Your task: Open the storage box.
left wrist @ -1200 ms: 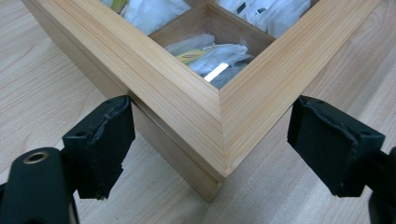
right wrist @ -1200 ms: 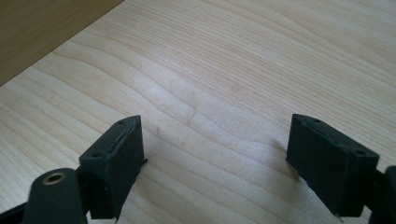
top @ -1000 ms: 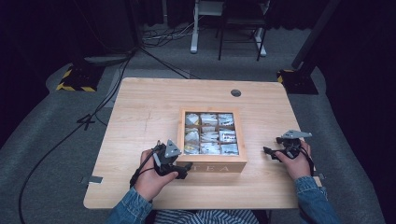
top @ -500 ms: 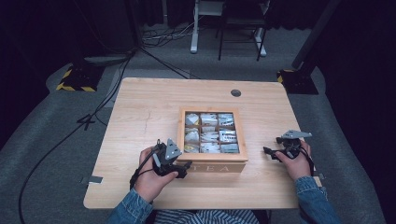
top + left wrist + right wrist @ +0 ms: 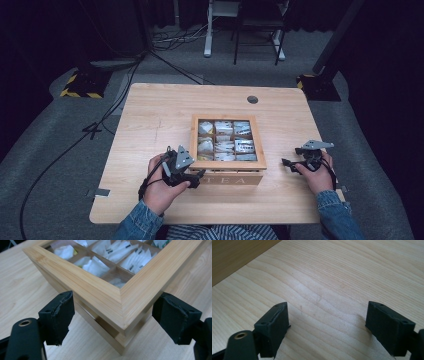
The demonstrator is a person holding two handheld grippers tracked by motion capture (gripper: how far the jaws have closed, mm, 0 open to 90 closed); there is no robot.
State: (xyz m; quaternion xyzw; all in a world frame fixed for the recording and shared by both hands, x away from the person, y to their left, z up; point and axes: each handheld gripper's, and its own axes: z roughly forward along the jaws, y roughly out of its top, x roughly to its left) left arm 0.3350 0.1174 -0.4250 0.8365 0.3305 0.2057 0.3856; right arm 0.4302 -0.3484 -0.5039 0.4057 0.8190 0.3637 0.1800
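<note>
A wooden tea box (image 5: 227,164) with "TEA" on its front stands at the table's middle front. Its windowed lid lies down, and white tea bags (image 5: 225,137) show in several compartments. My left gripper (image 5: 197,175) is open at the box's front left corner. In the left gripper view that corner (image 5: 100,290) sits between the pads (image 5: 60,315) of the gripper (image 5: 116,310), which do not touch the wood. My right gripper (image 5: 287,165) is open just right of the box, low over bare table. Only tabletop lies between its jaws in the right gripper view (image 5: 329,322).
The light wood table (image 5: 150,120) has a round cable hole (image 5: 252,99) near its far edge. The box's side (image 5: 234,255) shows as a darker band at the right gripper view's upper left. Cables, stand legs and a striped base (image 5: 80,85) lie on the floor beyond.
</note>
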